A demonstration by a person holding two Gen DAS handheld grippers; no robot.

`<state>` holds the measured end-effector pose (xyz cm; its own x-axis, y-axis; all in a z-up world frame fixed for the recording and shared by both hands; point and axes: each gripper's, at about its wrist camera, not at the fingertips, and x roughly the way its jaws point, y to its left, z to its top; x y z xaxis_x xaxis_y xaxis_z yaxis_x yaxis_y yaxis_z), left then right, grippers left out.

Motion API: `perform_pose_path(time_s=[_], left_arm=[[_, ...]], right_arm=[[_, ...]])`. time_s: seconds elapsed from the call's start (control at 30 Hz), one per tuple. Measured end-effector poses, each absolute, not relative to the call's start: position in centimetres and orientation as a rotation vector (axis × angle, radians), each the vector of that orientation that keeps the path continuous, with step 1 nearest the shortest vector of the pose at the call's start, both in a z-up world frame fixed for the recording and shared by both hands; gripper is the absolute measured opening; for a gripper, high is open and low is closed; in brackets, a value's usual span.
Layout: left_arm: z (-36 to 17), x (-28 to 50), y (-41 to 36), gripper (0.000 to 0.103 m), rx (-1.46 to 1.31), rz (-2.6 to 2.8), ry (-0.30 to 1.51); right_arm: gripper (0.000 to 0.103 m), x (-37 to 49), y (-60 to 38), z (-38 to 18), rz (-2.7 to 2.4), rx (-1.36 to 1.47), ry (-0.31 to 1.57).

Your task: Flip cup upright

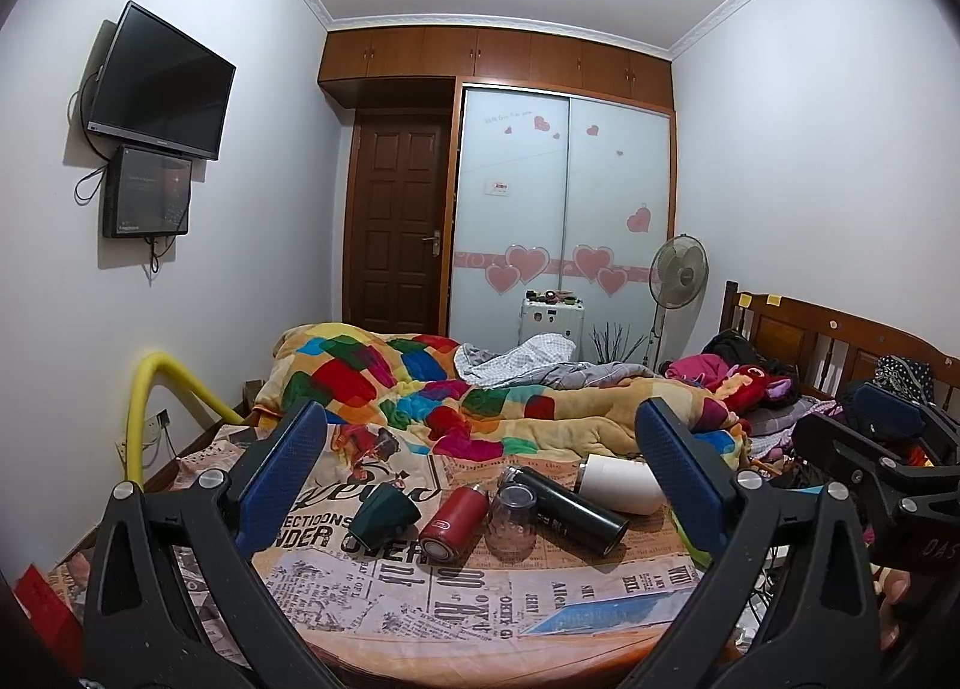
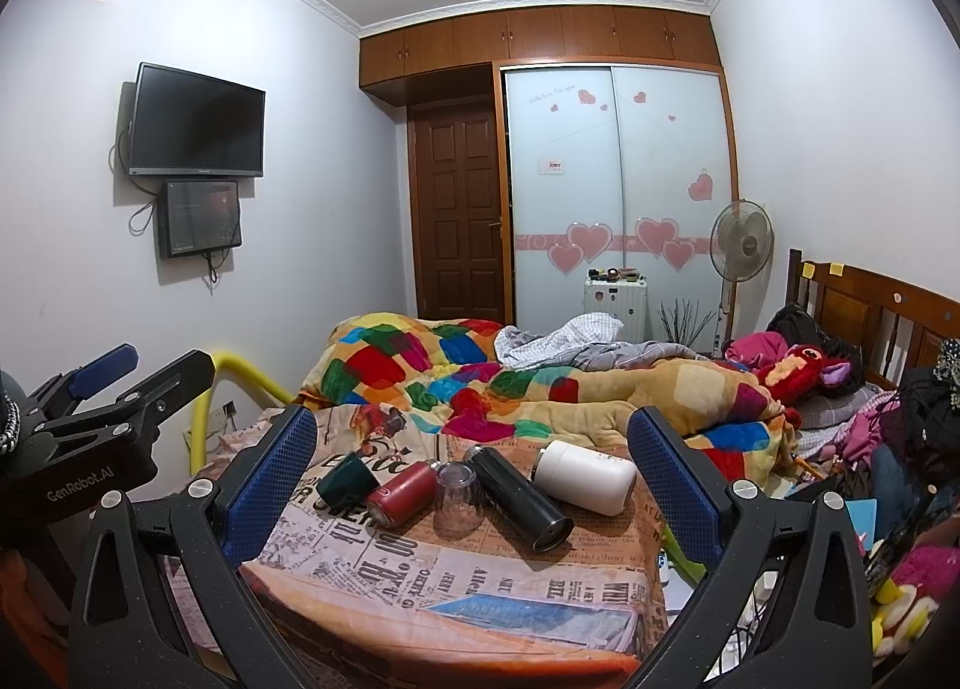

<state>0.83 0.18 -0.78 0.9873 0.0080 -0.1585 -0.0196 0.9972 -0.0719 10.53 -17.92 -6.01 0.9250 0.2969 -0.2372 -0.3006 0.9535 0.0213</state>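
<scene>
A bed [image 1: 420, 605] with a newspaper-print sheet fills the foreground, with a patchwork quilt [image 1: 456, 395] heaped behind it. On the sheet lie five vessels in a row: a white flask [image 2: 585, 476] on its side at the right, a black flask [image 2: 519, 497] lying beside it, a clear glass cup [image 2: 457, 496] standing mouth-down in the middle, touching the black flask, a red flask [image 2: 401, 493] on its side, and a dark green cup [image 2: 347, 478] tipped over at the left. The left gripper [image 1: 480, 485] and right gripper [image 2: 474, 485] both hover short of the row, spread wide, holding nothing.
</scene>
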Motion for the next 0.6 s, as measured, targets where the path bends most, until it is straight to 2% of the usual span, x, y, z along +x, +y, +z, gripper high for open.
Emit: perform_pose_path(time_s=[0.6], left_arm=[[-0.84, 0.93, 0.27, 0.103, -0.072, 0.022, 0.155]], right_arm=[[0.103, 10.26, -17.75, -5.96, 0.306, -0.018, 0.237]])
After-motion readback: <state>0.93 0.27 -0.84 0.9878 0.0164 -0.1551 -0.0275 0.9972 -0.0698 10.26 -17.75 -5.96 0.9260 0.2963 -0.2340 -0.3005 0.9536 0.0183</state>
